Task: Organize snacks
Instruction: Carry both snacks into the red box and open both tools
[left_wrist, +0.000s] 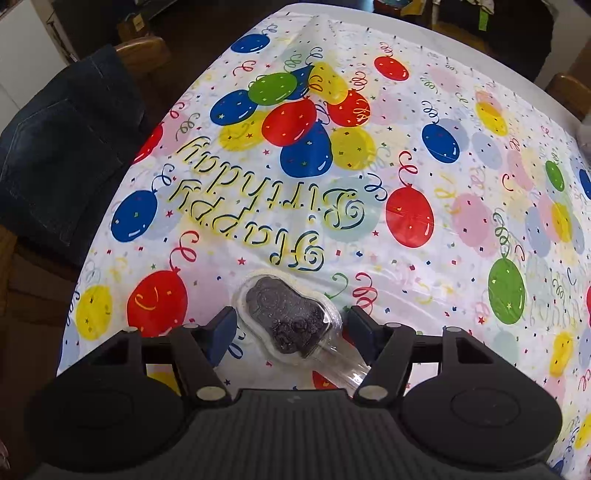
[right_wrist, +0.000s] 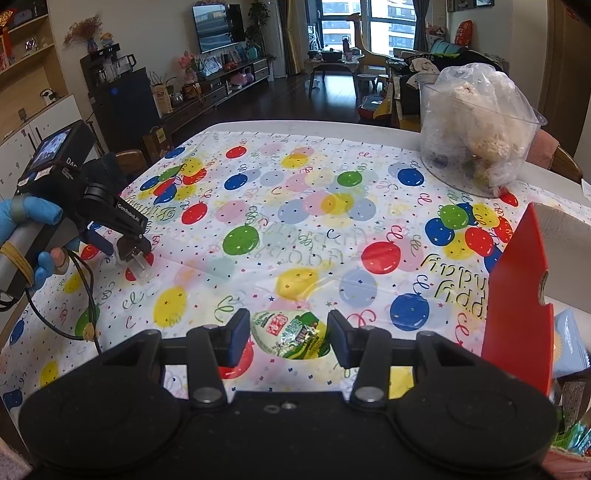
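- Jeans hang over a chair at the far left, off the edge of the bench; they have no part in the job.
- Left claw, seen from its own camera, points steeply down at the balloon tablecloth. Its jaws are released: both blue pads stand clear of the snack between them, with a gap on each side.
- The chocolate snack lies flat on the cloth between those jaws, a dark brown shaped piece sealed in a clear plastic blister with a narrow clear tail toward the camera.
- I judge it light and rather stiff, but the chocolate may crack and the smooth plastic may slip. The best hold seems to be across the wide body at the rim of the blister, not on the thin tail.
- In the right camera, the person's gloved hand holds the left tool low over the cloth at the left.
- Right claw has a green and white snack packet between its jaws. The left pad seems to touch it; I cannot tell if the right pad presses, so the grip is unsure.
- The packet looks soft and light; gentle pressure across its middle should be enough.
- A clear tub with a plastic bag stands far right, and a red box flap rises nearer.
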